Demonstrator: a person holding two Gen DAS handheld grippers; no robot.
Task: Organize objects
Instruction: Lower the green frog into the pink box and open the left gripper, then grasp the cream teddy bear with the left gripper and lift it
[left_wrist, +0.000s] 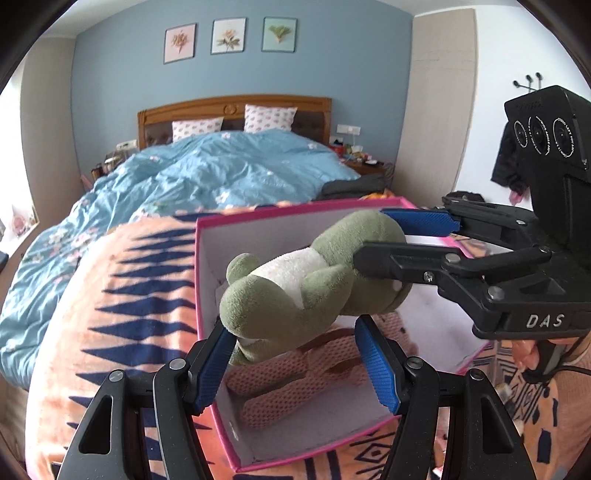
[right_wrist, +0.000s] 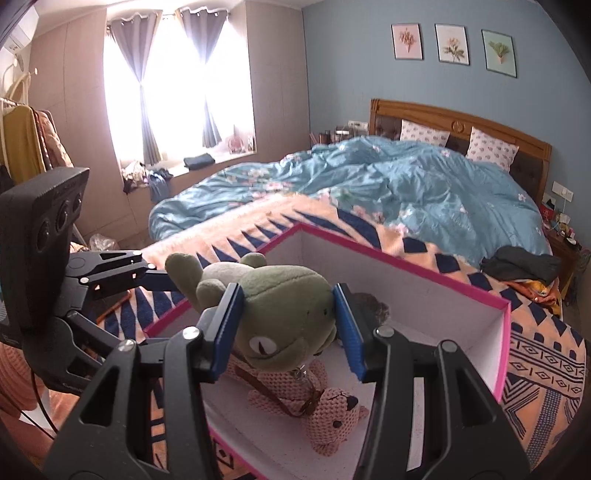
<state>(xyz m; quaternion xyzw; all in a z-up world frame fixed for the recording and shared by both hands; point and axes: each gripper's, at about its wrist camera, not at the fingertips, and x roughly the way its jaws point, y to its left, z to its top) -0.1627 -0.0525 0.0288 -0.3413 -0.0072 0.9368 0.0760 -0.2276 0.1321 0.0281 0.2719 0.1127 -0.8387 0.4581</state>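
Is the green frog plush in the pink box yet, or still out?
Out: green frog plush hangs above the pink box, clamped between both grippers.

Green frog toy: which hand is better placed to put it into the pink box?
The right gripper. Its fingers clamp the frog toy at the head from both sides, above the open box. The left gripper is only at a leg, and its hold is unclear.
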